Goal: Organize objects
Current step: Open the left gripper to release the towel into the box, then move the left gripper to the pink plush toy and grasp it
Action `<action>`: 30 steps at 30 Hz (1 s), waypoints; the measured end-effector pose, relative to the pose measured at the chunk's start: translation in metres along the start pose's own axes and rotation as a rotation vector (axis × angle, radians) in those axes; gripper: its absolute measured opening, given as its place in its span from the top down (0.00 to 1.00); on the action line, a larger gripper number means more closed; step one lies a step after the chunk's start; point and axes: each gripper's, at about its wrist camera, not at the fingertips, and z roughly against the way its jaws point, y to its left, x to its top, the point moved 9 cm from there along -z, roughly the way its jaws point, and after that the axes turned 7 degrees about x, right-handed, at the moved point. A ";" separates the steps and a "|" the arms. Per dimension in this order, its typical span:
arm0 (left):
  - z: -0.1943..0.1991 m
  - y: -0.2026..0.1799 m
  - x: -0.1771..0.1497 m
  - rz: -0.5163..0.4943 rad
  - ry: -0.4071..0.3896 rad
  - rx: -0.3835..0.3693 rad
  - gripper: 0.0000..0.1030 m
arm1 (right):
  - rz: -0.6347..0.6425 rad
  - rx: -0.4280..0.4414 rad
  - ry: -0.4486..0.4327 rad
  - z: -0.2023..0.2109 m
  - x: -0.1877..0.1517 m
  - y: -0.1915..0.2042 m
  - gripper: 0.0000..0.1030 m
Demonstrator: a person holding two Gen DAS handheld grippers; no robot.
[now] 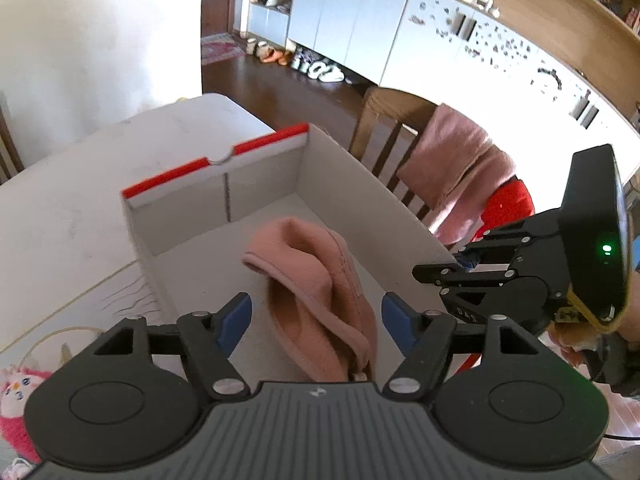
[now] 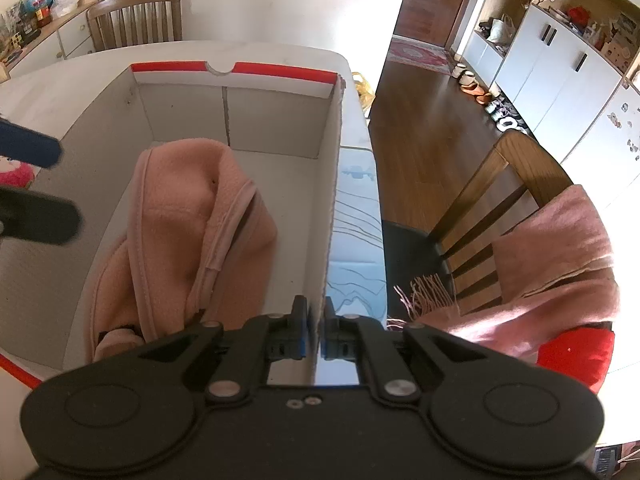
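Note:
A pink fleece garment (image 1: pixel 320 300) lies crumpled inside an open white cardboard box with a red rim (image 1: pixel 216 160). My left gripper (image 1: pixel 316 324) is open above the garment, its blue pads apart on either side of it and not touching it. In the right wrist view the garment (image 2: pixel 188 228) fills the near half of the box (image 2: pixel 332 160). My right gripper (image 2: pixel 316 334) is shut on the box's right side wall near its front corner. The right gripper also shows in the left wrist view (image 1: pixel 452 276), at the box's right wall.
The box stands on a white table (image 1: pixel 60 208). A wooden chair (image 2: pixel 492 200) with a pink scarf (image 2: pixel 560 264) over it stands close to the table's right side. A pink plush toy (image 1: pixel 16 400) lies at the left. White cabinets (image 1: pixel 352 20) line the far wall.

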 end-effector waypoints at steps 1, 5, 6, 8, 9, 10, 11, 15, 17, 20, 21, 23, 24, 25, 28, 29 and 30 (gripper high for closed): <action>0.005 0.004 -0.001 0.009 -0.010 0.005 0.27 | 0.001 0.000 0.000 0.000 0.000 0.000 0.95; 0.019 0.017 -0.004 0.041 -0.039 0.018 0.22 | 0.002 0.000 0.001 0.000 0.000 0.000 0.95; 0.022 0.019 -0.005 0.047 -0.043 0.018 0.21 | 0.001 0.000 0.000 0.000 0.000 0.000 0.95; 0.029 0.026 -0.009 0.062 -0.058 0.018 0.18 | 0.000 0.002 0.000 0.000 0.000 0.001 0.95; 0.033 0.030 -0.010 0.068 -0.062 0.018 0.17 | 0.001 0.000 0.001 0.000 0.000 0.001 0.95; 0.036 0.034 -0.012 0.078 -0.065 0.020 0.16 | 0.002 -0.001 0.001 0.000 0.000 0.001 0.95; 0.038 0.038 -0.014 0.090 -0.066 0.021 0.16 | 0.002 0.000 0.002 0.000 0.000 0.001 0.95; 0.043 0.056 -0.025 0.136 -0.068 0.028 0.15 | 0.004 0.001 0.004 0.001 -0.002 0.004 0.95; 0.044 0.068 -0.030 0.155 -0.069 0.053 0.13 | 0.003 0.001 0.005 0.001 -0.001 0.004 0.95; 0.047 0.087 -0.039 0.187 -0.070 0.074 0.01 | 0.002 -0.001 0.008 0.002 -0.001 0.005 0.95; 0.048 0.092 -0.041 0.197 -0.073 0.083 0.00 | 0.003 -0.003 0.009 0.002 -0.001 0.005 0.95; 0.049 0.107 -0.047 0.217 -0.068 0.116 0.00 | 0.002 -0.007 0.010 0.002 -0.001 0.006 0.95; 0.049 0.112 -0.049 0.222 -0.062 0.133 0.00 | 0.001 -0.009 0.010 0.002 -0.001 0.007 0.95; 0.049 0.119 -0.053 0.226 -0.059 0.156 0.00 | 0.001 -0.010 0.011 0.002 -0.001 0.007 0.95; 0.050 0.137 -0.060 0.215 -0.057 0.210 0.00 | 0.000 -0.015 0.013 0.002 -0.001 0.007 0.95; 0.050 0.142 -0.062 0.213 -0.056 0.220 0.00 | -0.001 -0.016 0.014 0.003 -0.001 0.007 0.95; 0.050 0.148 -0.065 0.208 -0.052 0.226 0.00 | -0.001 -0.017 0.015 0.002 -0.001 0.007 0.95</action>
